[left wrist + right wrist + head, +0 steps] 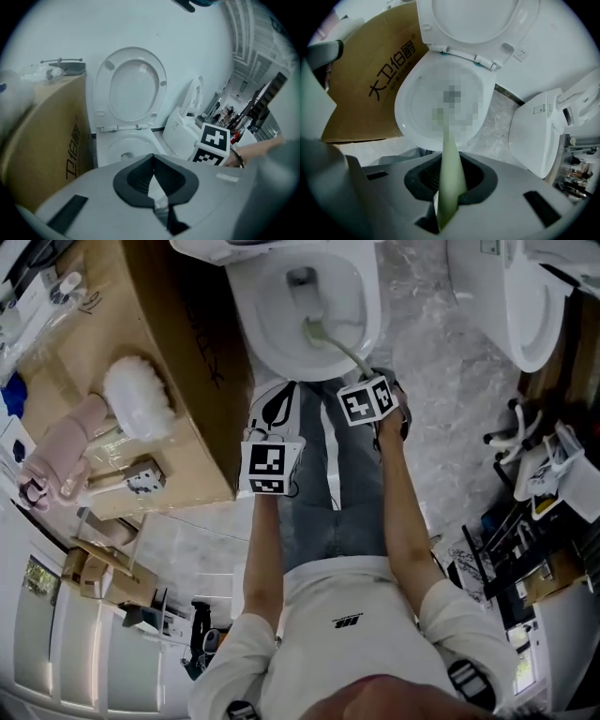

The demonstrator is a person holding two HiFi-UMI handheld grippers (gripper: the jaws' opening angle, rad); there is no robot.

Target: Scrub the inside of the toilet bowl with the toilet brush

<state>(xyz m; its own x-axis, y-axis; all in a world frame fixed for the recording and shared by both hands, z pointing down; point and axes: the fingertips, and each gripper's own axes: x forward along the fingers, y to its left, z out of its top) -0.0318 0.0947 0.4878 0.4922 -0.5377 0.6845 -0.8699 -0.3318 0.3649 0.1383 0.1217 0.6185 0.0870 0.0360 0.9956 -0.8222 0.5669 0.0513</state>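
Down in the toilet bowl [367, 298] sits the toilet brush [316, 332], right gripper [449, 187] pinching its handle, left gripper [154, 180] pressed together, empty (scrubbing likely underway, unfinished).

The toilet brush [339, 345] runs from right gripper [373, 385] into bowl [246, 315].

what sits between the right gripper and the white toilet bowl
The pale green toilet brush handle, clamped in the right gripper, bridges the gap into the white toilet bowl; right gripper view shows it.
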